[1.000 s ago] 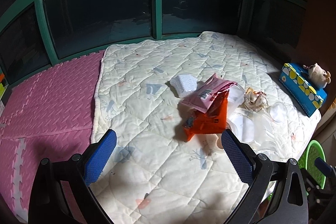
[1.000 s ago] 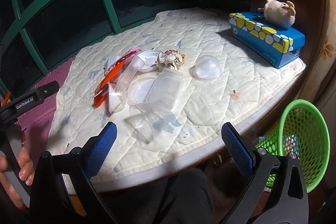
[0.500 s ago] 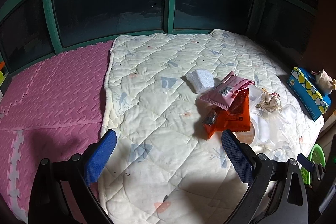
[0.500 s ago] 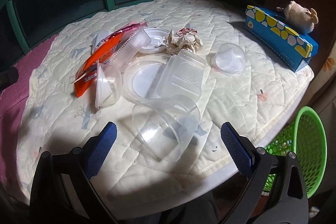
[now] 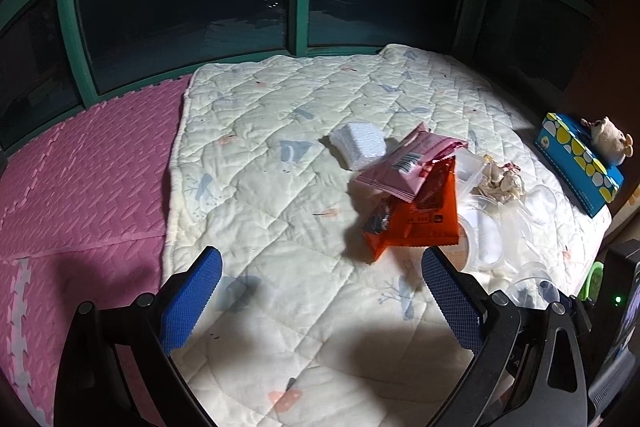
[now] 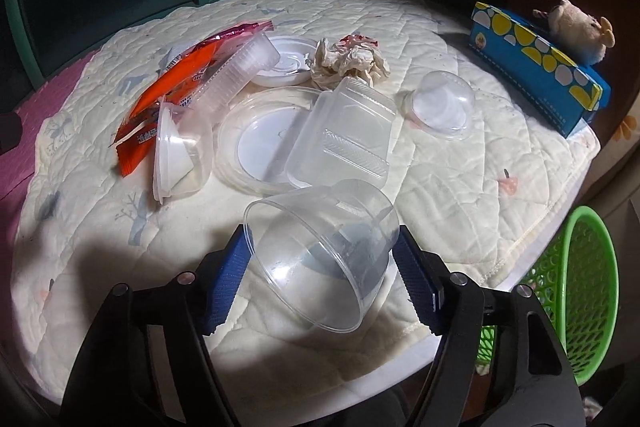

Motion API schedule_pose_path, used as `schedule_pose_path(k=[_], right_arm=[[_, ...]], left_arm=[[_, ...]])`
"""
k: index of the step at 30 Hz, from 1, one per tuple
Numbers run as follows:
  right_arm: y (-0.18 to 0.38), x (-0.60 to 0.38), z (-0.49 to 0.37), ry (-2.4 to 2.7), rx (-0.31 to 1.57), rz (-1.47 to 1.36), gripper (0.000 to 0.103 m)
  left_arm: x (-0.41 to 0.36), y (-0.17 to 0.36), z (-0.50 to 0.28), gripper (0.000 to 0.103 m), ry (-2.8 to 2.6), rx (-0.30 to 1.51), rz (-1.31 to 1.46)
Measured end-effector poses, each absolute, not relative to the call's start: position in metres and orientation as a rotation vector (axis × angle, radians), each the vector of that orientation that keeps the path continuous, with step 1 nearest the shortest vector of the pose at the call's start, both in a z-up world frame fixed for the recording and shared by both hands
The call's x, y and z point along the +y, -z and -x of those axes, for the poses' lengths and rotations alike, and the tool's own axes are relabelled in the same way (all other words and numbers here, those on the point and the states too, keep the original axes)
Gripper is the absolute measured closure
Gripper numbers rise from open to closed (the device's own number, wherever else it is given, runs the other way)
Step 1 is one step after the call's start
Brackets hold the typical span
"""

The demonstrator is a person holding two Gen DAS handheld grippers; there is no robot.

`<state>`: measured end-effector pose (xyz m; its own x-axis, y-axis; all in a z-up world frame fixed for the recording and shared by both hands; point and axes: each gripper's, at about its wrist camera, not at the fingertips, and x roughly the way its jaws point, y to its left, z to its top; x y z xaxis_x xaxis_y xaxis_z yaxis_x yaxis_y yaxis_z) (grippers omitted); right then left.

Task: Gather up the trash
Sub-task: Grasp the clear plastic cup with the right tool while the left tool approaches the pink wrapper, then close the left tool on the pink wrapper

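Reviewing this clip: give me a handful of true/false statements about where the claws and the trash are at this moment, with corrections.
1. The right claw brackets the clear plastic bowl, which lies on its side. True.
2. The left claw grips the orange wrapper. False: it is open and empty, short of the wrapper.
3. The green basket stands on the quilt. False: it sits beside and below the quilt's edge.
4. A plush toy rests on the blue box. True.
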<state>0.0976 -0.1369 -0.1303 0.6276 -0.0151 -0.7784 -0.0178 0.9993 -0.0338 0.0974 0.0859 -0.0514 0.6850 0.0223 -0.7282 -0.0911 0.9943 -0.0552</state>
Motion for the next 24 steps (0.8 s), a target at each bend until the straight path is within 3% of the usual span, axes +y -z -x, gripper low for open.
schedule_pose_path(k=[13,19,24], right_arm=[[0.104,-0.161,-0.078,-0.065,0.845,-0.02,0.031],[0.091,-0.174,-0.072,-0.073,0.824,-0.056,0.031],[0.086,-0.182,-0.07,-0.073,0.816,-0.081,0.031]], left_arm=[[0.033,0.047,-0.149,0.008,0.129,0.817,0.013],[0.027,0.044,-0.192,0.03,0.187,0.833,-0.01],[0.026,0.055,-0.219,0.038,0.239,0.871,-0.042]])
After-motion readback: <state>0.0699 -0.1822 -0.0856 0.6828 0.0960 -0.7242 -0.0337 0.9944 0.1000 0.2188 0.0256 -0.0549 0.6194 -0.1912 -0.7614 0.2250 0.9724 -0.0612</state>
